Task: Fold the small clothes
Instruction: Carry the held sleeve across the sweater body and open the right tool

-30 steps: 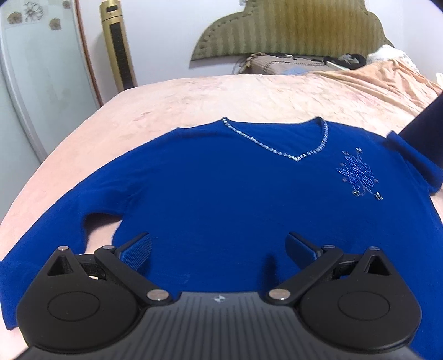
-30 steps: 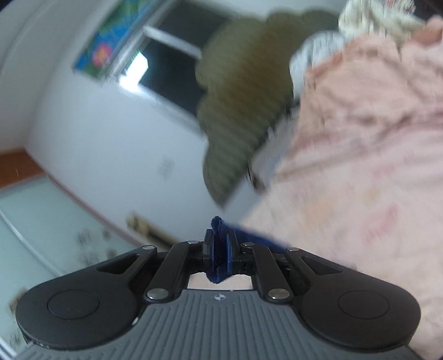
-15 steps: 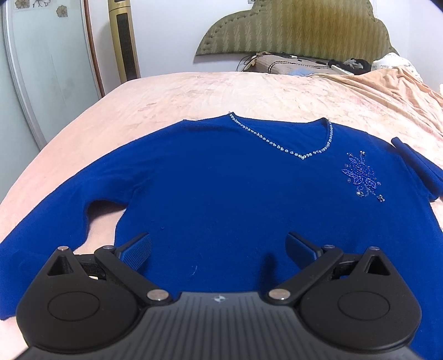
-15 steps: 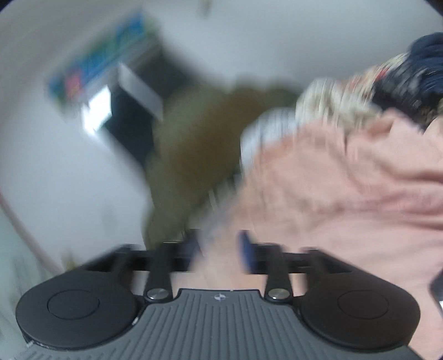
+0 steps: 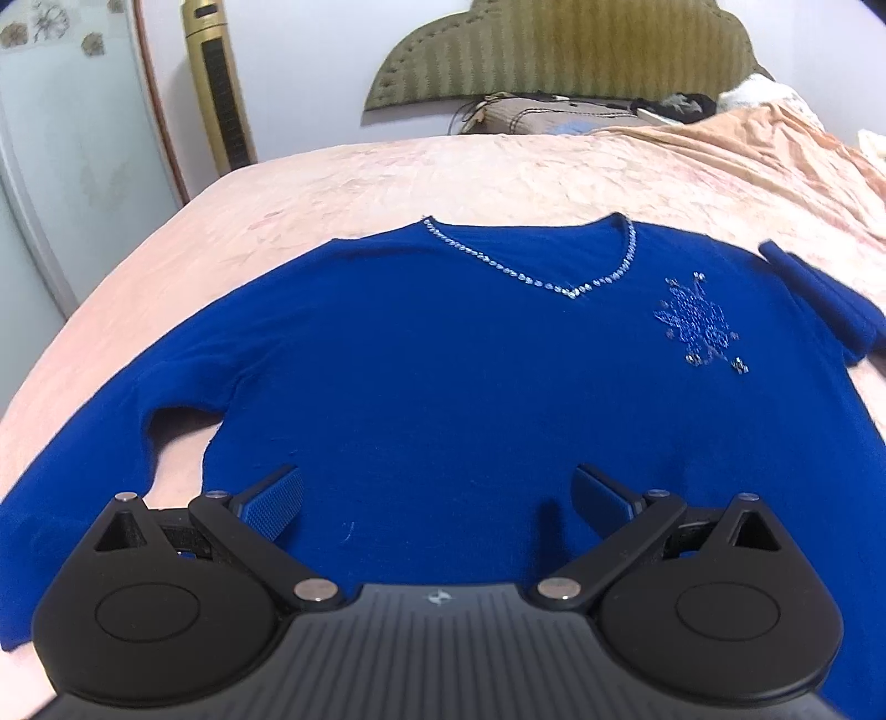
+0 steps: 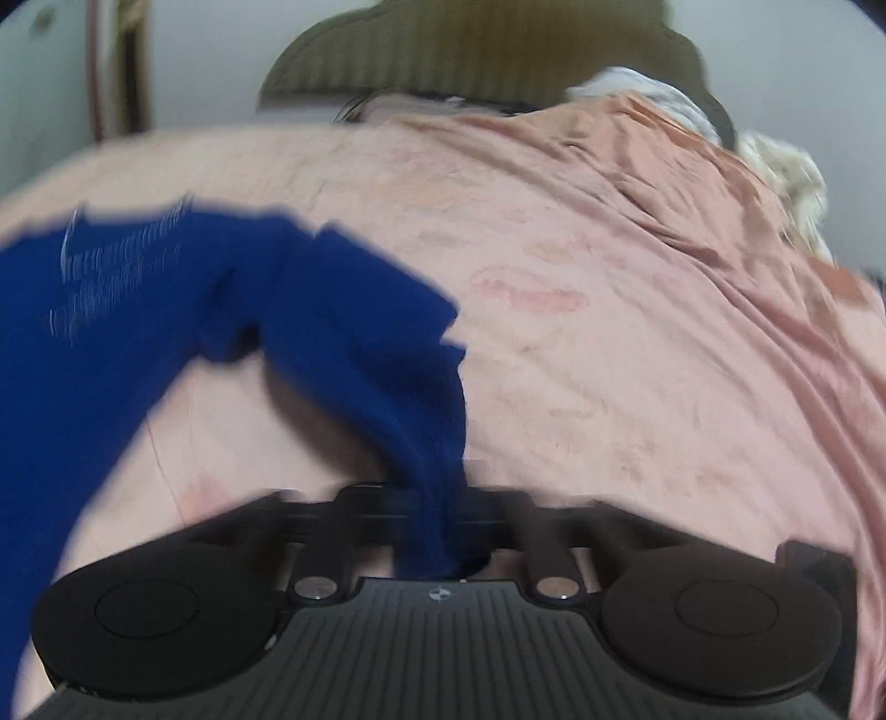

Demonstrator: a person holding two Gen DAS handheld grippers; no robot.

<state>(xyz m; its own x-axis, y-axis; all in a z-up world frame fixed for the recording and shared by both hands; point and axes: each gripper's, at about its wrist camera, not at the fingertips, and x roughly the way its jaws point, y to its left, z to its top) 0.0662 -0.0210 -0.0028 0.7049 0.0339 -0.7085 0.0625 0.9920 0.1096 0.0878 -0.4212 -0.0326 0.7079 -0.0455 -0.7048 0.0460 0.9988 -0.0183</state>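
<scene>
A blue V-neck sweater [image 5: 443, 360] with a beaded neckline and a beaded flower on the chest lies flat, front up, on the pink bed. My left gripper [image 5: 437, 498] hovers open and empty over its lower body. In the right wrist view, which is blurred, the sweater's right sleeve [image 6: 382, 360] runs down into my right gripper [image 6: 437, 531]. The jaws look closed on the sleeve's cuff, low over the bed. That sleeve also shows folded at the right edge of the left wrist view [image 5: 819, 299].
The pink bedspread [image 5: 498, 171] stretches to an olive headboard [image 5: 559, 50] with pillows and clothes piled at the far right. A gold tower fan [image 5: 219, 88] and a glass wardrobe door [image 5: 66, 144] stand to the left of the bed.
My right gripper swung from facing the wall and window down to the bed, opened on the way, and now holds the sweater's right sleeve cuff. My left gripper stayed open over the sweater.
</scene>
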